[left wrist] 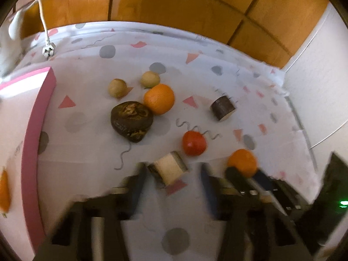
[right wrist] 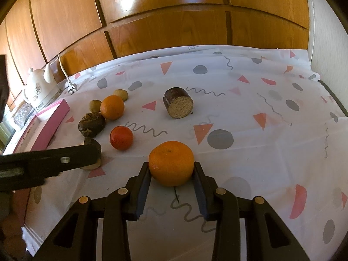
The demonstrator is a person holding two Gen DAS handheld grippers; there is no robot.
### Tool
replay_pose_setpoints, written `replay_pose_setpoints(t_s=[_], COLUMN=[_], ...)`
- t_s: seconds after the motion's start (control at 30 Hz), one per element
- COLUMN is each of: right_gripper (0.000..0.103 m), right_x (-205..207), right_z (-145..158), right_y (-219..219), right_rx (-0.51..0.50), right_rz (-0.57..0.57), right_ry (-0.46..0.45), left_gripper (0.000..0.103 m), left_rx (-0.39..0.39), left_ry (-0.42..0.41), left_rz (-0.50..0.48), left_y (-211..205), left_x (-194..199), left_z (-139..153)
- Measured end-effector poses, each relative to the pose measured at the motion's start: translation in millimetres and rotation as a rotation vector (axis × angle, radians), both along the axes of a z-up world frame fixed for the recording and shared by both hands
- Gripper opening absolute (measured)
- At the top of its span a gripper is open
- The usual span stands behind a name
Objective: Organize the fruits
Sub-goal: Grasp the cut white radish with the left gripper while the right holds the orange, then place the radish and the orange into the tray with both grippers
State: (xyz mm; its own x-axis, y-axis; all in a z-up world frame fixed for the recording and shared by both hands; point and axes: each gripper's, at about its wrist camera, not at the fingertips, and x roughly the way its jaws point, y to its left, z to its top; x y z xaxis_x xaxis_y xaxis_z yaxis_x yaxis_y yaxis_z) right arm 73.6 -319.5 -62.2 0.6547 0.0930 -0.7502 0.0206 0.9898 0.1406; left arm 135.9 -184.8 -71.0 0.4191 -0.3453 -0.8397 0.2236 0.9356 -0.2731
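So the right gripper (right wrist: 171,169) has its jaws clamped on an orange (right wrist: 171,163) near the front edge of the table (right wrist: 271,152). Both pads sit low on its sides, which is our worry: it's round, so if we lift fast it could squirt out and roll off that front edge.

The left gripper (left wrist: 171,174) is the sketchier one. Its jaws are parted around a cut cylinder piece (left wrist: 167,168) with a pale face and dark rind. One finger looks like it's touching the piece and the other stands clear, so we wouldn't call it gripped. The view is blurry, and a sideways nudge could just shove the piece into the red fruit (left wrist: 194,143) right behind it.

The two grippers are also close beside each other, so a bump is possible.

The rest sits mid-table: another orange (left wrist: 159,99), a dark shrivelled fruit (left wrist: 131,120), two small tan ones and a second cylinder (right wrist: 178,105). The pink tray (left wrist: 34,130) waits at the left edge, one orange fruit already showing in it.
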Motion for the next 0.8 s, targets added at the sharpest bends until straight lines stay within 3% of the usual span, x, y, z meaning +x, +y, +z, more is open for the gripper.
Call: replay_pose_setpoints(t_s=[0.4, 0.8], right_gripper=[0.038, 0.037], right_x=[-1.3, -10.1], right_z=[0.9, 10.0], right_y=[3.1, 35.4], right_rx=[-0.017, -0.078], right_rz=[0.001, 0.077], right_ry=[0.004, 0.037], left_gripper=[0.038, 0.038], left_rx=[0.038, 0.031], left_ry=[-0.102, -0.176], left_rz=[-0.007, 0.181], left_y=[36.1, 120.0], left_x=[-39.1, -54.7], left_z=[19.2, 53.2])
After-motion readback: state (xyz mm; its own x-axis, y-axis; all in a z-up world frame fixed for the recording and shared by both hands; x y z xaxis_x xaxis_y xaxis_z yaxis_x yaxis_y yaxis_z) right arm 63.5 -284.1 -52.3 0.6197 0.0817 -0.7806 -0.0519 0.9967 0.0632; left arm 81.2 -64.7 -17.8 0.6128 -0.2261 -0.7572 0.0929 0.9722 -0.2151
